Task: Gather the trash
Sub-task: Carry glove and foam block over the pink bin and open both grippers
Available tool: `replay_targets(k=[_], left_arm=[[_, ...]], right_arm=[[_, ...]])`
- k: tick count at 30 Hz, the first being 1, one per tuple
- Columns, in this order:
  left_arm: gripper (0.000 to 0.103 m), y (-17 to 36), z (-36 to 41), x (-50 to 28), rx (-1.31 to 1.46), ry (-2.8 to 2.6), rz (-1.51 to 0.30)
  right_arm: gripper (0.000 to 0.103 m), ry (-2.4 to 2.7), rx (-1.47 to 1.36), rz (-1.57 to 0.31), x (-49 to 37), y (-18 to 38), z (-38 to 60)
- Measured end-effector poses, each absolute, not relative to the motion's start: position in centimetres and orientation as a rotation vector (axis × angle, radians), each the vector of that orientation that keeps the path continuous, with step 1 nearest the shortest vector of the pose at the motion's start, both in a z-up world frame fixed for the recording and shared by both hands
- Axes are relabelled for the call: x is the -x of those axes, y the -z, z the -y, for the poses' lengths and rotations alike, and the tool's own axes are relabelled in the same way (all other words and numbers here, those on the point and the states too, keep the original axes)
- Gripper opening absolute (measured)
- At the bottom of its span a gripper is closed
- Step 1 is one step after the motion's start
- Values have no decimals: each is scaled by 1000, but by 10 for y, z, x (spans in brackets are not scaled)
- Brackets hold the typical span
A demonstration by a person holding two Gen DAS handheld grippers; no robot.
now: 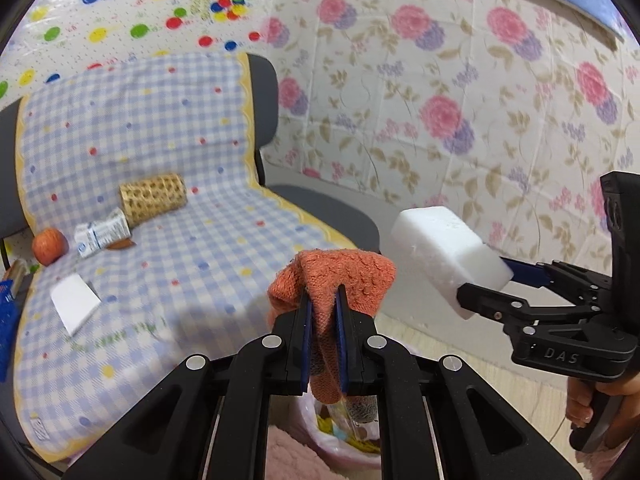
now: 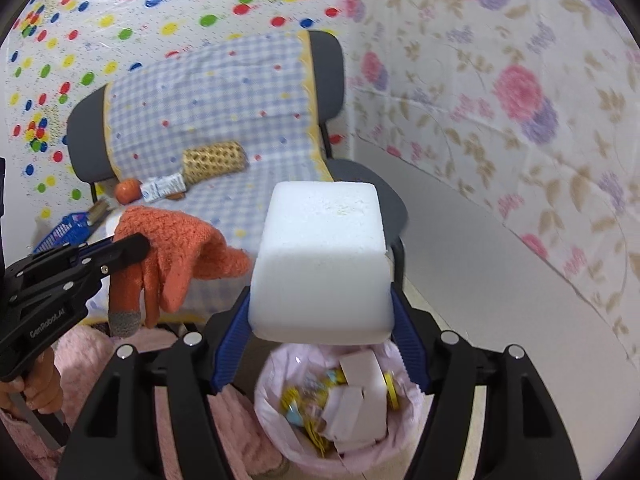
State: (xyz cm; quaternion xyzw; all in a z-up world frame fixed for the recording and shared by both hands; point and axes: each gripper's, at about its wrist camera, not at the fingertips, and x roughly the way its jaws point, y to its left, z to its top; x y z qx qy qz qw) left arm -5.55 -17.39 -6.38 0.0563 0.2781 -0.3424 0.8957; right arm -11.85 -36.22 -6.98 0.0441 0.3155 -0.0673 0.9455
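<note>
Right gripper [image 2: 320, 320] clasped a foam block [image 2: 322, 260] above the bin [image 2: 280, 440] at lower centre, jaws parting; left gripper [image 1: 324, 320] pinched an orange glove [image 1: 332, 276], which risked missing.

This looks like a room in a home. The far wall [image 1: 132, 4] has paper with bright colored dots, and the right wall [image 1: 460, 92] has pink and purple flowers. A gray chair [image 2: 332, 68] stands in the corner with a blue checked cloth [image 1: 152, 152] over it. Near us on the floor is a small bin [image 2: 340, 400] with a pink bag, next to a fluffy pink rug [image 2: 240, 420].
</note>
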Motion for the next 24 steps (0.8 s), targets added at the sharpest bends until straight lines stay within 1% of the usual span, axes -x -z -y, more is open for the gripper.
replay_targets(k=[9,18,21,22,23,24], left_arm=[[11,116,202,56,-158,751,-698],[12,151,239,37,-203,790,-815],[16,156,246,30,-208,794,-833],[20,159,248,28,-208,793,-846],[25,160,248,26,-206,790,-852],[40,161,248,23,-200,787,-856]], right_arm=[[66,204,-130,-769,130,126,383],[67,206,-176,-869,113,171,400],[68,191,-178,-897,103,182,404],[72,191,-177,-904,101,184,404],[78,194,-176,-911,98,187,405],[79,198,-176,-913,97,188,406]])
